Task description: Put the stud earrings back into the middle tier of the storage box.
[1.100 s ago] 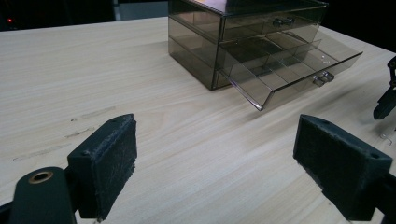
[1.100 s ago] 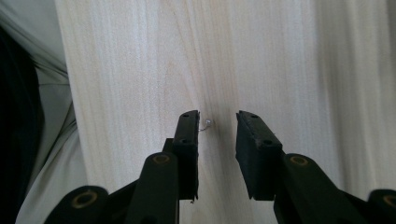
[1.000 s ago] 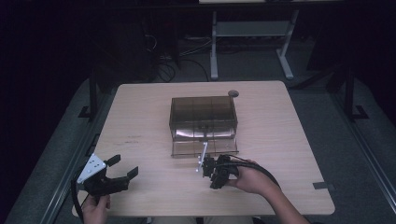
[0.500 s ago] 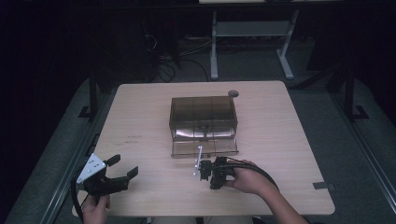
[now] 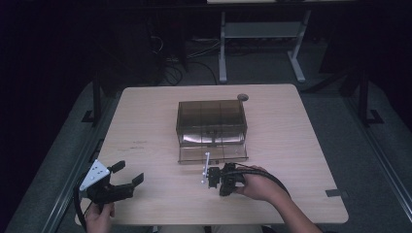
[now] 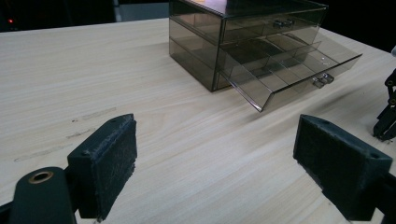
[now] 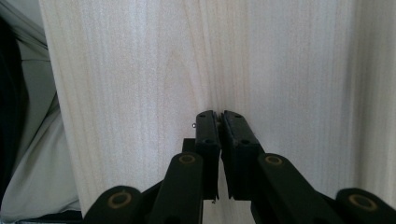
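1. Left gripper (image 5: 127,182): sits at the near left corner of the pale wooden desk (image 5: 145,121), held from below by the person's left hand (image 5: 99,217). A grey three-cornered plate tops it. Jaws spread wide and released, nothing between them. In the left gripper view the two black padded fingers (image 6: 109,161) stand well apart above bare wood, aimed at the drawer box.

2. Smoked transparent plastic drawer box (image 5: 211,124): stands near the desk's middle, slightly toward the far edge. Its lower drawer (image 5: 213,152) is pulled out toward the person. In the left gripper view the open drawer (image 6: 299,70) shows dividers inside and a small clear handle on its front; the upper drawer is pushed in.

3. Right gripper (image 5: 212,177): lies low over the desk just in front of the open drawer, near it but apart, gripped by the person's right hand (image 5: 257,187) with a black cable looping back over the wrist. Jaws have just been closing and are now clenched. In the right gripper view the right gripper (image 7: 219,122) has its pads pressed together over bare wood, with no thing seen between them. A tiny metal speck sits beside the left pad; too small to identify.

4. Small round dark disc (image 5: 242,97): on the desk's far edge, behind the drawer box, well apart from both grippers.
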Demonstrator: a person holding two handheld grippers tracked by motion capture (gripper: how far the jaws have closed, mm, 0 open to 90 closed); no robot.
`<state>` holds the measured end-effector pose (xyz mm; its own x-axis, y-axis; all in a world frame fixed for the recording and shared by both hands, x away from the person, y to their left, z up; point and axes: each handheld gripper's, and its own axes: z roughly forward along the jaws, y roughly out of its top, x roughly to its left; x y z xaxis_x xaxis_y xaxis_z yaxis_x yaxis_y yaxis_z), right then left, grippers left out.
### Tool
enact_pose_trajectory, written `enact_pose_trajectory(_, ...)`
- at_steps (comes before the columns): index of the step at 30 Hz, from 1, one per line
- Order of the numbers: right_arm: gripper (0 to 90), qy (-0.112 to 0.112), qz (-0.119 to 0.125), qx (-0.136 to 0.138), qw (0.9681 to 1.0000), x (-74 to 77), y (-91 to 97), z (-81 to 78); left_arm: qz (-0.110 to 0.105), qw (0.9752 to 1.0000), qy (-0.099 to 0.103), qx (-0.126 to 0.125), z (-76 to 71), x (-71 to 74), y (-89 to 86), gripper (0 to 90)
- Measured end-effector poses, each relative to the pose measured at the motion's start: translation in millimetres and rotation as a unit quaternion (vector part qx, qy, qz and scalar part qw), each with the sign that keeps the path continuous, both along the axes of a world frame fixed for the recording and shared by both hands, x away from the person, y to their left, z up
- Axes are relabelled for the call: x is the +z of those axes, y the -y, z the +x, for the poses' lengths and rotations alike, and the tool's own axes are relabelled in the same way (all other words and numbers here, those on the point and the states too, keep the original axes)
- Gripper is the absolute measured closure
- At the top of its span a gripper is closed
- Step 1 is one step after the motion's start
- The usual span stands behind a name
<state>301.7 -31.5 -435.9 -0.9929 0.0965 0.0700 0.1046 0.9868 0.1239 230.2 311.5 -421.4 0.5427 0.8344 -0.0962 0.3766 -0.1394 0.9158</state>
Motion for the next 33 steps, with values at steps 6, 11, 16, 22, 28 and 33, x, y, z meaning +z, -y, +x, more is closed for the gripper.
enact_pose_trajectory(6,84.7,-0.001,0.002,-0.003,1.0,0.1,2.6,-0.4,0.001,1.0,0.001,-0.001,0.4,-0.3,0.6,12.9)
enact_pose_trajectory(11,84.7,0.001,0.012,-0.004,0.9999,2.6,5.6,0.2,-0.001,1.0,0.0,0.0,0.1,-0.2,0.2,12.9)
enact_pose_trajectory(16,84.7,0.005,0.023,-0.008,0.9997,7.3,9.8,1.3,0.001,1.0,0.001,-0.001,0.5,-0.4,0.6,12.9)
enact_pose_trajectory(22,84.7,0.007,0.039,-0.02,0.999,14.2,17.3,5.5,0.002,1.0,0.001,-0.001,0.4,-0.4,0.6,12.9)
enact_pose_trajectory(28,84.7,0.013,0.056,-0.031,0.9979,24.9,24.8,10.1,0.004,1.0,-0.002,-0.002,0.6,-0.5,0.4,12.9)
enact_pose_trajectory(33,84.7,0.022,0.058,-0.034,0.9975,32.0,28.9,13.6,0.001,1.0,0.0,-0.001,0.6,-0.5,0.7,12.8)
